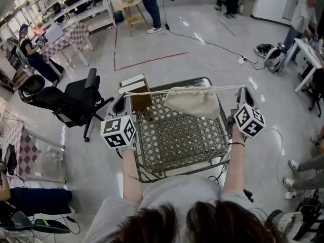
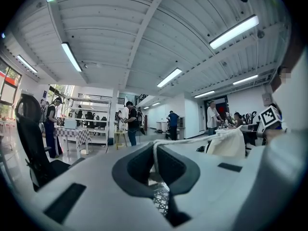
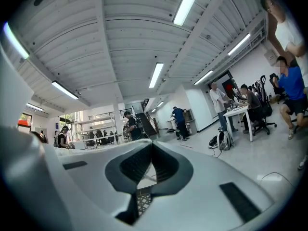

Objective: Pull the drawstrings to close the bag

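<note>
Above the mesh counter (image 1: 177,148), the cloth bag (image 1: 195,103) is hanging between both hands. The left gripper (image 1: 125,96) and right gripper (image 1: 243,90) are each clamping fully down on the drawstrings (image 1: 152,91), stretching them taut and level to cinch the mouth.

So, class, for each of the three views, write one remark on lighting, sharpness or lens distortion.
Head view: even light, the bag and drawstring sharp, edges bowed. Left gripper view: fisheye with black corners, the left hand-held gripper soft up close, ceiling lamp blown out. Right gripper view: same fisheye, right hand-held gripper blurred, lamps glaring.
</note>
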Demonstrator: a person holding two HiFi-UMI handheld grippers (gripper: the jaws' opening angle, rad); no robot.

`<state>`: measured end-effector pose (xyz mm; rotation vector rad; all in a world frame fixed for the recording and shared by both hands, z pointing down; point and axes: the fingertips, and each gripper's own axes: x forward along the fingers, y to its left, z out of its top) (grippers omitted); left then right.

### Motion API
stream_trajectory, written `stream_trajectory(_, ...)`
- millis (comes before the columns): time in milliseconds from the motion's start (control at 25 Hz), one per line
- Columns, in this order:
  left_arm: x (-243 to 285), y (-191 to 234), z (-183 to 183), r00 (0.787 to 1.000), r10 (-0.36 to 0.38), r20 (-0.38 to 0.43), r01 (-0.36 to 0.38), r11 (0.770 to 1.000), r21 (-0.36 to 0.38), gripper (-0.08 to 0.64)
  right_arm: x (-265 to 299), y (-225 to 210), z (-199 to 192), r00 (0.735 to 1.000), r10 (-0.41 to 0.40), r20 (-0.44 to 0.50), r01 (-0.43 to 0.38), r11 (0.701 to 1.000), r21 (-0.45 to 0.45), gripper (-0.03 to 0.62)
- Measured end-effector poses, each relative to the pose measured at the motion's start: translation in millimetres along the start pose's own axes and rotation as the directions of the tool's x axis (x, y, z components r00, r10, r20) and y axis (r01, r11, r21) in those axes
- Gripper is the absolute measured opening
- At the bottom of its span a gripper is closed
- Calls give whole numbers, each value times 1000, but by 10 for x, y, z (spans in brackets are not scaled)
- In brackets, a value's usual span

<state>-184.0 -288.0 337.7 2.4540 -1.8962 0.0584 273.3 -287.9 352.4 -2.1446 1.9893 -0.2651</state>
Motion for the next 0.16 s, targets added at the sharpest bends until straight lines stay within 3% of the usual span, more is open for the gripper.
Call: stream_trajectory(160, 7, 0, 8, 1000, 4, -2, -4, 1000, 10, 21, 11, 3, 20, 1000, 0, 0, 0, 1000, -17, 25)
